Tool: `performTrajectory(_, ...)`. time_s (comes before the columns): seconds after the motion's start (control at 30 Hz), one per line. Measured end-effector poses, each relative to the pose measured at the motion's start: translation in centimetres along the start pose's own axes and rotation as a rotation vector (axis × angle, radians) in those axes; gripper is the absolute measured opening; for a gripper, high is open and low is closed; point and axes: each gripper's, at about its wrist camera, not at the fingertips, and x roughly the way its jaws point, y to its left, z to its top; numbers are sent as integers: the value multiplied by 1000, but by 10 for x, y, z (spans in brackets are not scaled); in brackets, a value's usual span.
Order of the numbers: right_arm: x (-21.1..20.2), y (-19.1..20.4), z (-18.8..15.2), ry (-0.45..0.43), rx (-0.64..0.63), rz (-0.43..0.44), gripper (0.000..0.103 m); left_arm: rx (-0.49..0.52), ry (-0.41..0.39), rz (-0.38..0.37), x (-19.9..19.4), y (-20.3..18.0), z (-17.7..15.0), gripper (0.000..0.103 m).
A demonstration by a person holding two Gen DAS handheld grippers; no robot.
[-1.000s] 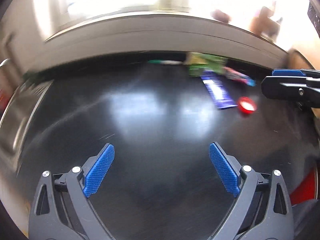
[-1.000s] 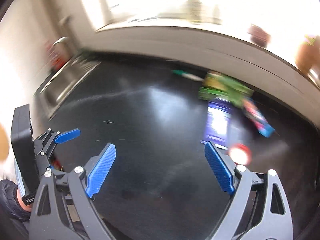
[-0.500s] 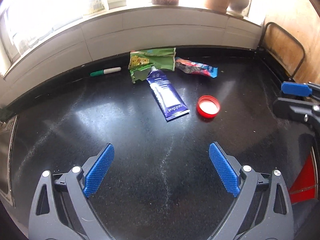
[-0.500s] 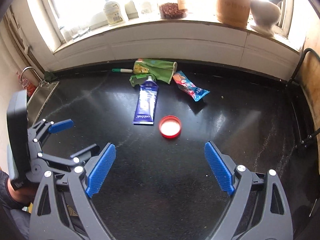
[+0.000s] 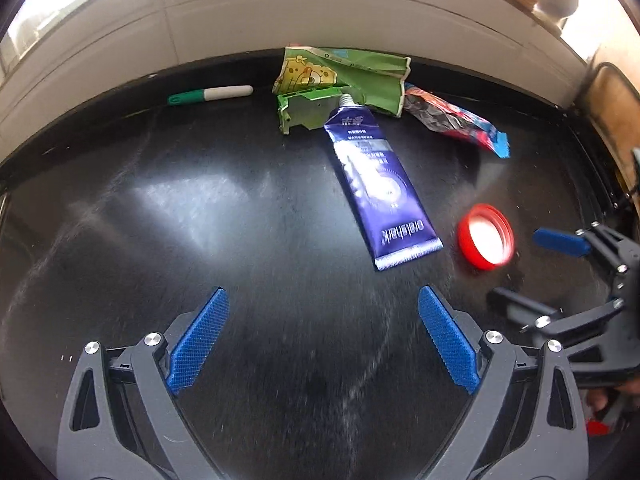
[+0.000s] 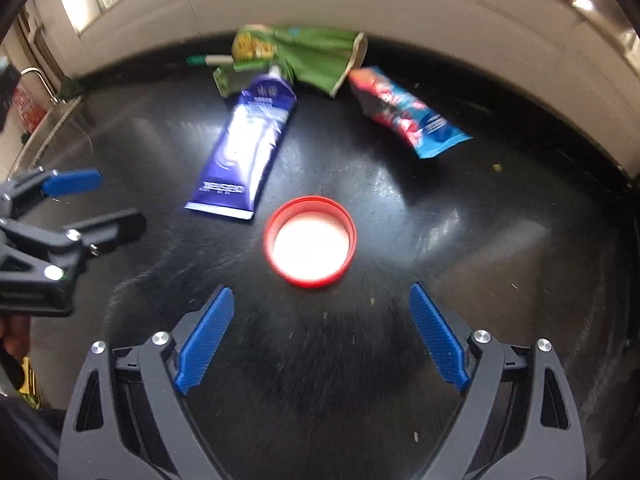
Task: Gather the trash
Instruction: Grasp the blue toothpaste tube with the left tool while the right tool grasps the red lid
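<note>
Jaws on both tools stand wide apart with nothing between the blue pads and nothing touched: the left gripper [image 5: 322, 336] fills the bottom of its own view over bare black countertop [image 5: 200, 208], and the right gripper [image 6: 320, 332] does the same in its view, with one red lid [image 6: 310, 246] lying open side up just above the gap between its fingers, apart from both pads. Trash counts as follows: one blue tube [image 6: 248, 144] running from upper centre down toward the middle, its flat end near the lid; one crumpled green packet [image 5: 344, 76] at the top centre against the pale tiled wall [image 5: 280, 12]; one green carton piece [image 5: 304, 110] under the tube's nozzle; one red and blue wrapper [image 6: 404, 114] to the upper right; one green and white marker [image 5: 210, 95] at the upper left by the wall. Motion blur smears the tube's print in the right view, and the marker there is partly hidden behind the packet. Each gripper shows in the other's view only in part, cut by the frame edge.
</note>
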Motion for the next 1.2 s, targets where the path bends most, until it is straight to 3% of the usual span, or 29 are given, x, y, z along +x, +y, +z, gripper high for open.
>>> performTrajectory(0.13,12,-1,10,-19,-34,-8,84,18,10,-5,20,-7,23,93)
performTrajectory(0.2,12,0,13,-38,-72,-7,77,20,16,-11,32,-11,36,93)
performTrajectory(0.33,11,-8,22,-41,-89,4,49,0,35,-22,57,-16,60,93)
performTrajectory(0.53,9,-27,25,-29,-66,19,49,-18,8,2,76,-25,91,93)
performTrajectory(0.7,10,-31,26,-29,-64,13,49,20,-7,81,89,-37,105,90)
performTrajectory(0.77,11,-32,29,-28,-52,13,49,9,-26,85,89,-38,108,78)
performTrajectory(0.83,12,-34,31,-27,-37,16,49,12,-46,84,88,-42,113,51)
performTrajectory(1.07,-2,-44,24,-42,2,14,49,-43,-11,4,75,-36,112,51)
performTrajectory(1.2,-20,-42,18,-69,4,6,49,-32,-34,-25,42,-35,92,51)
